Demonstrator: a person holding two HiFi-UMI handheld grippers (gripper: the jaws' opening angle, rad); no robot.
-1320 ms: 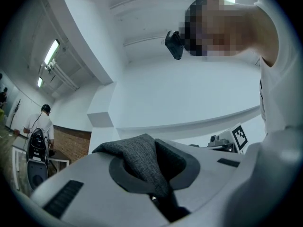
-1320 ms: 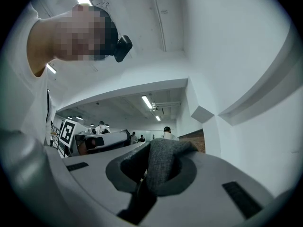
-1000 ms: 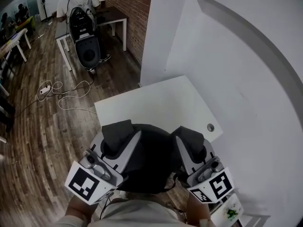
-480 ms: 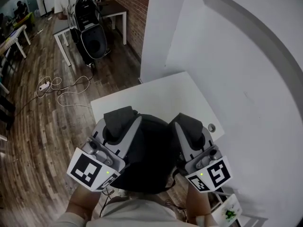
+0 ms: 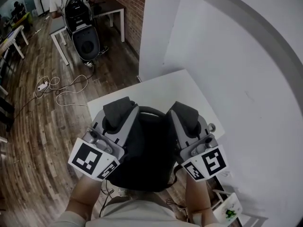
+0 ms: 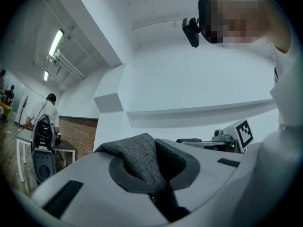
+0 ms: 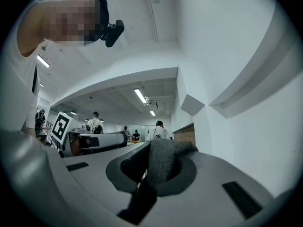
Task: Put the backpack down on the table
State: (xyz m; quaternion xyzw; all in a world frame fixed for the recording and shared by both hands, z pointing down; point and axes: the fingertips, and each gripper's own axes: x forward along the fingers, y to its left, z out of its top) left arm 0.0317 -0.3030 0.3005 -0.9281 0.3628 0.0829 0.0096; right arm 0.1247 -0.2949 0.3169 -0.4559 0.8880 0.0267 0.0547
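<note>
A dark grey backpack (image 5: 146,150) hangs between my two grippers, above the near part of the white table (image 5: 156,93). In the head view my left gripper (image 5: 117,113) is at its left side and my right gripper (image 5: 183,111) at its right side. The left gripper view has a fold of grey backpack fabric (image 6: 137,157) pinched between the pads of the left gripper (image 6: 151,171). The same grey fabric (image 7: 163,167) sticks up from the shut pads of the right gripper (image 7: 149,176). The backpack's underside and the table below it are hidden.
White walls (image 5: 227,56) close off the table's far and right sides. A round grommet (image 5: 211,126) sits near the table's right edge. Left is wooden floor with a power strip and cable (image 5: 45,85). A person with black gear (image 5: 81,25) stands at a far desk.
Both grippers and the backpack have moved forward together, further over the table. Both grips look unchanged.
</note>
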